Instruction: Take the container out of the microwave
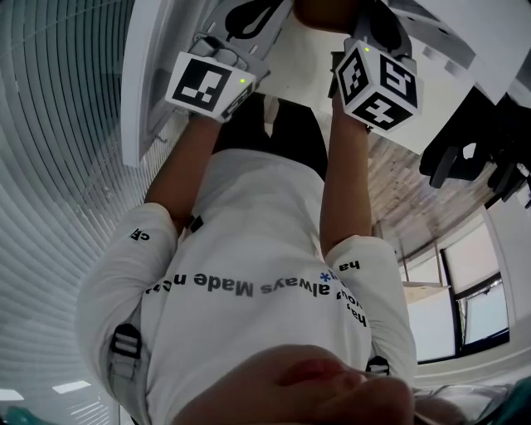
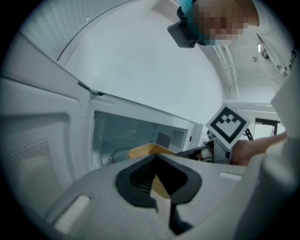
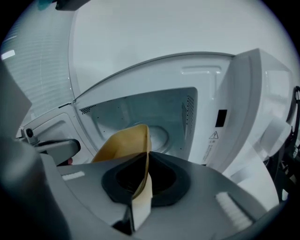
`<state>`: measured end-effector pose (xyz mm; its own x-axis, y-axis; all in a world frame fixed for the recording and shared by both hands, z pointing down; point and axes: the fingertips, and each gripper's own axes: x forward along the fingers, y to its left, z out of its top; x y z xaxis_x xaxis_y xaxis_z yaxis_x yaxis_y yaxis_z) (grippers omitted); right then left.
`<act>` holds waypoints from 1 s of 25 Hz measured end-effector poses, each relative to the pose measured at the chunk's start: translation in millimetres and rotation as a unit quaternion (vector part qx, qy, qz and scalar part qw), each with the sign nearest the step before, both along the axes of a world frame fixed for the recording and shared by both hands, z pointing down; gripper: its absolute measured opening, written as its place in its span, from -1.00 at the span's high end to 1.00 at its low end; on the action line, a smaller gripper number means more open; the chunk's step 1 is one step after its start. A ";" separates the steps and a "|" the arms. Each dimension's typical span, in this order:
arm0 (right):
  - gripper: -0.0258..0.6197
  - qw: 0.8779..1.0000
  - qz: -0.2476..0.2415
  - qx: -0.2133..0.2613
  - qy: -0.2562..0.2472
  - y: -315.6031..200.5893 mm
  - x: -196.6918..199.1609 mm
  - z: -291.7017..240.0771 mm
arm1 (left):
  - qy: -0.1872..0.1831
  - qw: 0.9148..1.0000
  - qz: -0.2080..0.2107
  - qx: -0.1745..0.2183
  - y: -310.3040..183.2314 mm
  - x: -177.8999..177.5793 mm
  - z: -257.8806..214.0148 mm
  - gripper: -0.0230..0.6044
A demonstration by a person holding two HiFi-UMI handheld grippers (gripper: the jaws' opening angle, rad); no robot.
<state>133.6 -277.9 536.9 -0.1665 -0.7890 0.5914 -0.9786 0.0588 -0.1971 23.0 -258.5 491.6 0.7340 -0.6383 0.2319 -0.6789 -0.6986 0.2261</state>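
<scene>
The container [image 3: 123, 146] is a tan, thin-walled paper tub held just outside the open white microwave [image 3: 154, 115]. My right gripper [image 3: 140, 180] is shut on its near right rim. My left gripper [image 2: 157, 180] is shut on the opposite rim of the same container [image 2: 149, 151], with the right gripper's marker cube [image 2: 228, 124] beside it. In the head view both grippers, left [image 1: 253, 17] and right [image 1: 377, 25], reach up to the microwave at the top edge, and a brown sliver of the container [image 1: 328, 10] shows between them. What is inside the container is hidden.
The microwave door [image 2: 37, 140] stands swung open at the left. Its control panel [image 3: 243, 117] is to the right of the cavity, and the glass turntable [image 3: 159, 138] lies inside. Black equipment [image 1: 473, 158] stands at the head view's right.
</scene>
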 end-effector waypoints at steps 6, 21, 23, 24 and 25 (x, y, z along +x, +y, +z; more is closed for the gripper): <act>0.88 1.000 -0.027 -0.013 0.005 25.0 5.2 5.4 | -0.001 1.000 0.009 0.001 12.3 -0.5 -0.3 0.92; 0.88 0.989 -0.138 -0.025 0.041 68.3 12.7 8.7 | -0.010 0.999 0.042 0.002 32.2 6.7 1.8 0.92; 0.88 0.985 -0.162 -0.024 0.044 74.0 15.0 10.4 | -0.011 0.999 0.048 0.003 34.4 9.4 2.7 0.91; 0.88 0.983 -0.175 -0.024 0.046 76.7 16.2 11.4 | -0.011 0.999 0.050 0.004 35.3 10.7 3.0 0.92; 0.88 0.981 -0.187 -0.024 0.049 79.5 17.6 12.4 | -0.010 0.999 0.052 0.004 36.2 11.8 3.1 0.91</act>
